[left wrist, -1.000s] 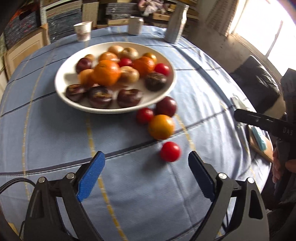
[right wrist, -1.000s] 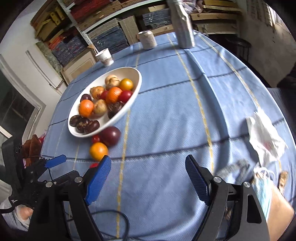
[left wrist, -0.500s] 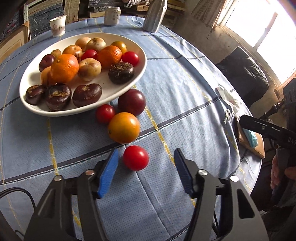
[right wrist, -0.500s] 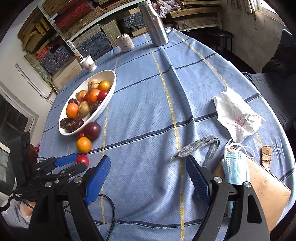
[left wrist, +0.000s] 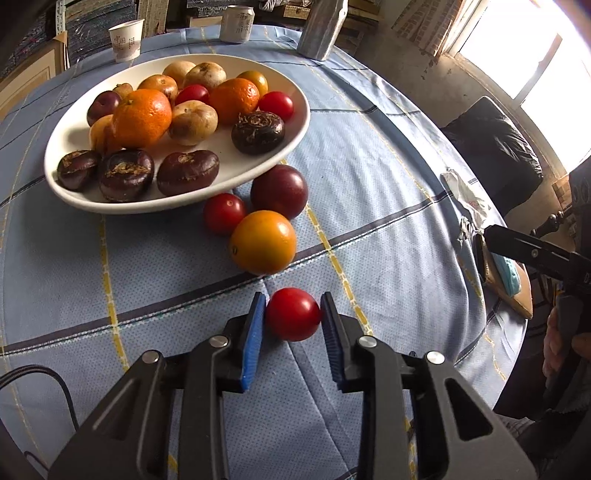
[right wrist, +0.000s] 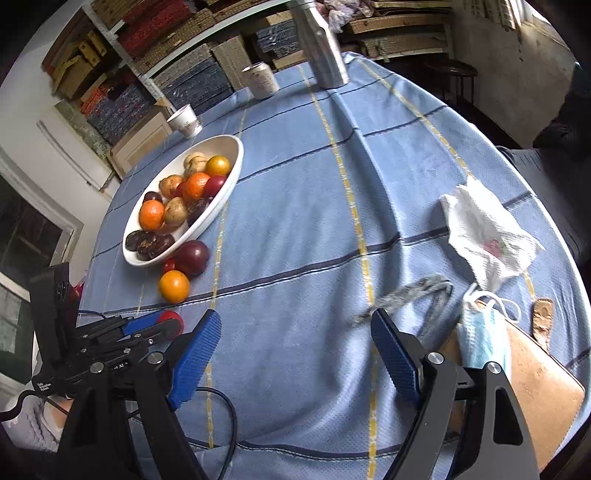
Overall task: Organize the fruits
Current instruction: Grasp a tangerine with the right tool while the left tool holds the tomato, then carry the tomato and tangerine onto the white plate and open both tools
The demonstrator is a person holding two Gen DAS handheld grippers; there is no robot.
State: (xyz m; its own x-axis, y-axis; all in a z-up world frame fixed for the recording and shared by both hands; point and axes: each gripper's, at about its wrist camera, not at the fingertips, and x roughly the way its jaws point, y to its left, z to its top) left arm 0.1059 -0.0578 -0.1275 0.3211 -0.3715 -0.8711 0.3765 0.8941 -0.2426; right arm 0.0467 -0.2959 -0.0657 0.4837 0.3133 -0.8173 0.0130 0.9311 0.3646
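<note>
left tongs (left wrist: 292, 314) closing, pads on tomato (left wrist: 293, 314) sides | tomato on counter near front edge, short of plate (left wrist: 177, 206) | light, smooth, soft: squeeze gently at widest part | right tongs (right wrist: 295, 350) wide, empty

The steel bottle (left wrist: 320, 27) loses its top to the frame edge; the small red tomato (right wrist: 172, 320) sits half hidden behind the left gripper (right wrist: 155, 326); printing on the paper cup (left wrist: 126, 38) is too small to read.

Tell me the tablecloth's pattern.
Light blue tablecloth with dark blue and yellow stripes; best in the right wrist view.
</note>
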